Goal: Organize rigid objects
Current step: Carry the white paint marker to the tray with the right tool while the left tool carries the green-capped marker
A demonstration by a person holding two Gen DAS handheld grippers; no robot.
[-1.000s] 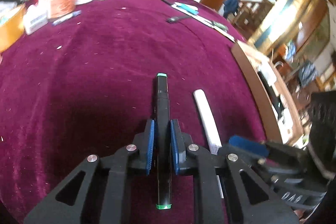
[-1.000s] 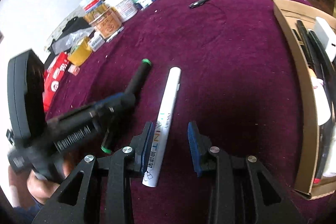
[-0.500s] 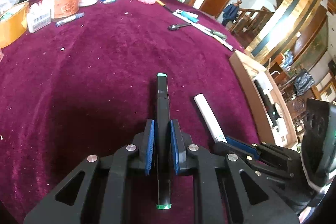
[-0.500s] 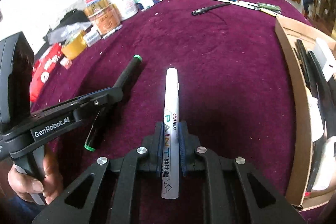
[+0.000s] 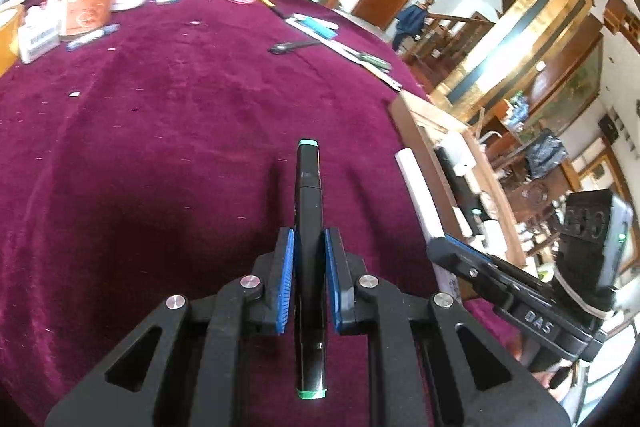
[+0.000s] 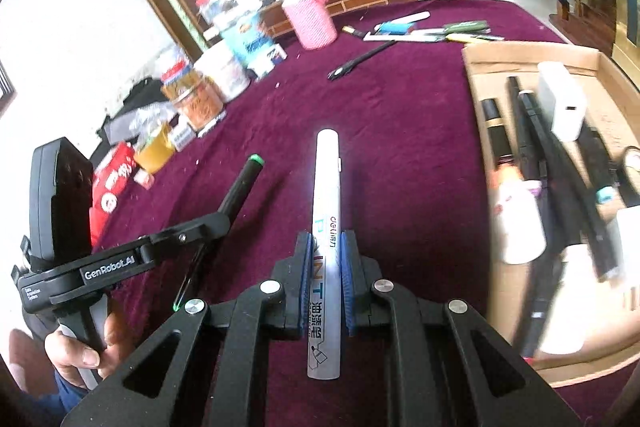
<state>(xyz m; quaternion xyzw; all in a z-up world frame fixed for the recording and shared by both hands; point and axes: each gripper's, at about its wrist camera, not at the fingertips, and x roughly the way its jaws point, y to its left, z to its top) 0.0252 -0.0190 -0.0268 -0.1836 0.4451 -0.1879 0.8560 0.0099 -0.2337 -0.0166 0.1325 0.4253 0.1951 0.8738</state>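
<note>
I hold a two-finger tool in each hand above a table covered in dark red velvet cloth [image 5: 168,131].

My left gripper [image 5: 308,279] is clamped tight on a black marker [image 5: 309,211] with green end caps. The marker lies along the line of the jaws, its far cap pointing to 12 o'clock and its near cap sticking out behind the blue pads toward me. It looks lifted off the cloth.

My right gripper [image 6: 326,279] is likewise closed, pinching a white paint marker [image 6: 326,195] at about its middle. The marker points straight ahead to 12 o'clock, printed lettering running down the barrel. It also appears clear of the cloth.

From the right camera, my left tool with the black marker sits at 9 o'clock, and a hand [image 6: 86,351] grips its handle at about 8 o'clock. From the left camera, the right tool and its white marker show at 3 o'clock.

A shallow cardboard box [image 6: 474,67] lies at 2 to 3 o'clock in the right view, holding several black pens and white items, partly blurred. At 11 to 12 o'clock, far across the table, stand a pink woven cup [image 6: 310,21], tins and cartons, and a few loose pens near the far edge.
</note>
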